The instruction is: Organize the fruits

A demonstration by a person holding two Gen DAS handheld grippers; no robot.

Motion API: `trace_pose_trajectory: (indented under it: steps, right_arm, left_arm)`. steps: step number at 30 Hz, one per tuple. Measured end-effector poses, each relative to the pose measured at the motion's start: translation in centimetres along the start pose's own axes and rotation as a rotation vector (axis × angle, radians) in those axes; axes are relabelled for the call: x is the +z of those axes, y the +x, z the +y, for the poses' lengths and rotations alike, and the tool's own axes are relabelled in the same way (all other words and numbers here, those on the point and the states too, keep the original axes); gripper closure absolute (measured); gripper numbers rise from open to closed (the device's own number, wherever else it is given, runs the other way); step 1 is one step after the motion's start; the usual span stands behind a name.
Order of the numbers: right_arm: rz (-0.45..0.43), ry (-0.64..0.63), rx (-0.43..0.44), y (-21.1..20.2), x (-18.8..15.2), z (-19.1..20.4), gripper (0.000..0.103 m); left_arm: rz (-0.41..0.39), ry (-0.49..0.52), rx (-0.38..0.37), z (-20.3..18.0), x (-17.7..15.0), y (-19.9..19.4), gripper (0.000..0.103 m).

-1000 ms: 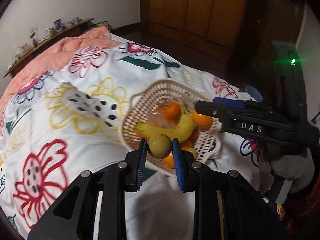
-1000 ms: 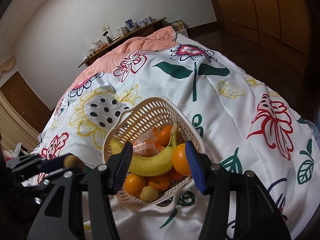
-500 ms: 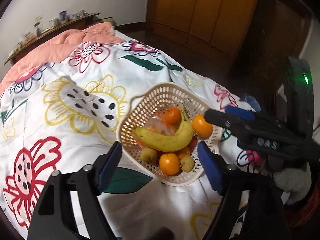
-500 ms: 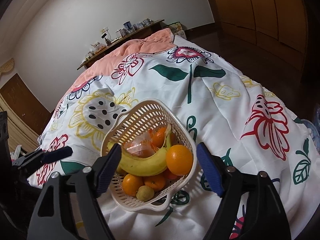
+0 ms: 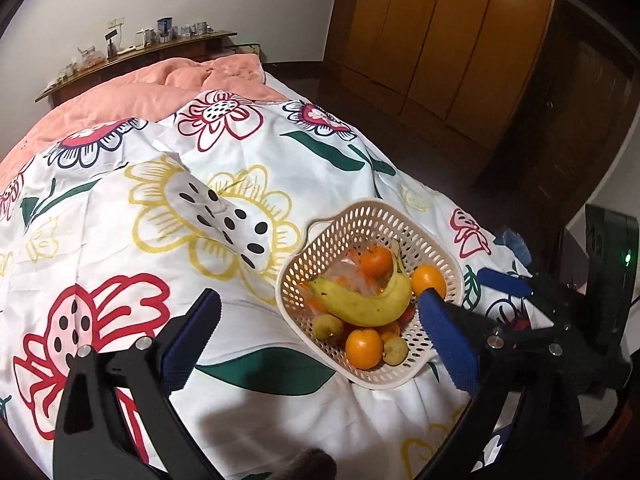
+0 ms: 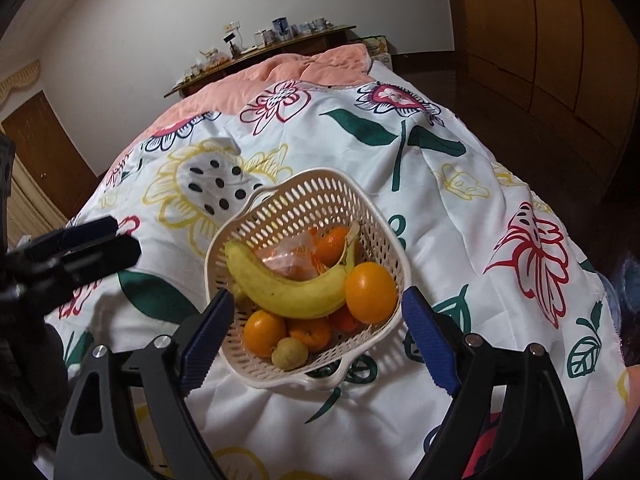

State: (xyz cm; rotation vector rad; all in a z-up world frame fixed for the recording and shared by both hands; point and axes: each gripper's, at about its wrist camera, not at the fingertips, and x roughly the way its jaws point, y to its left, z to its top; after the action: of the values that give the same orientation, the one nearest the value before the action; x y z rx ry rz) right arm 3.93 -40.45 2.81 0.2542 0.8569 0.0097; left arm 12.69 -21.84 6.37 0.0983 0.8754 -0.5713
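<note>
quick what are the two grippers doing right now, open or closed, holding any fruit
Left gripper: open, fingers spread wide, holding nothing.
Right gripper: open, fingers either side of the basket, holding nothing.

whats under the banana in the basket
Under the yellow banana in the cream perforated plastic basket lie oranges, a small yellow-green fruit and a crinkled clear plastic wrapper. What lies beneath those, on the basket's floor, is covered.
</note>
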Motion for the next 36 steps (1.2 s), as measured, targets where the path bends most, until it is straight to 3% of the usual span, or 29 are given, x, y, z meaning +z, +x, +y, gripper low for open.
trace_pose_trajectory:
  steps: [4,15,36]
  right_arm:
    - [0.014,-0.045,-0.025,0.2,-0.5,0.7,0.016]
    - [0.061,-0.162,-0.064,0.2,-1.9,1.7,0.013]
    - [0.064,-0.168,-0.065,0.3,-2.0,2.1,0.012]
  left_arm:
    - [-0.005,0.044,0.059,-0.8,-0.4,0.0,0.003]
    - [-0.003,0.128,0.137,-2.2,-1.2,0.5,0.003]
    - [-0.018,0.216,0.160,-3.6,-2.0,0.4,0.003]
